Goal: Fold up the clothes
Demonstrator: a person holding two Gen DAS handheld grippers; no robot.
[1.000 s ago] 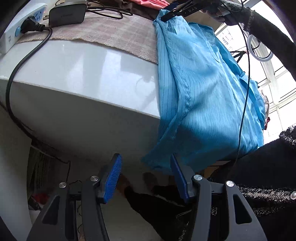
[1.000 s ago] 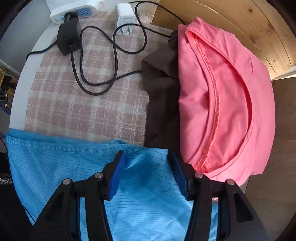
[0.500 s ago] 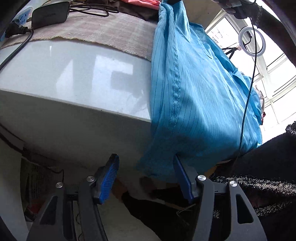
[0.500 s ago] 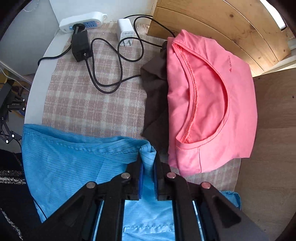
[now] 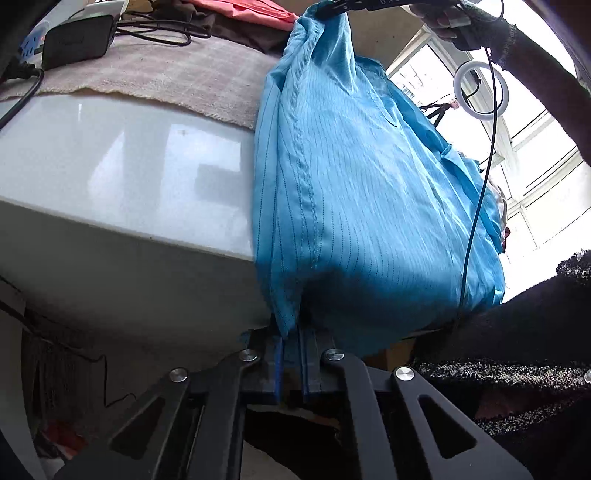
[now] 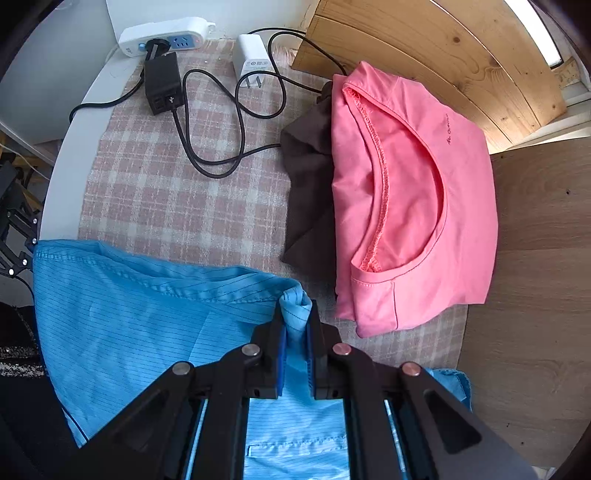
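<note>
A blue striped garment (image 5: 354, 192) hangs over the white table's front edge (image 5: 129, 229). My left gripper (image 5: 291, 354) is shut on its bottom hem, below the table top. My right gripper (image 6: 295, 332) is shut on a bunched upper corner of the blue garment (image 6: 147, 314), held just above the plaid cloth (image 6: 177, 206); it shows at the top of the left wrist view (image 5: 332, 7). The cloth stretches between the two grippers.
A folded pink shirt (image 6: 413, 199) lies on a brown garment (image 6: 306, 177) at the right. A power strip (image 6: 166, 37), black adapter (image 6: 162, 83), white charger (image 6: 253, 61) and cables lie at the back. A wooden board (image 6: 424, 48) stands behind.
My left gripper has closed on the garment's bottom hem. My right gripper closed on the upper corner earlier and has lifted it slightly.
</note>
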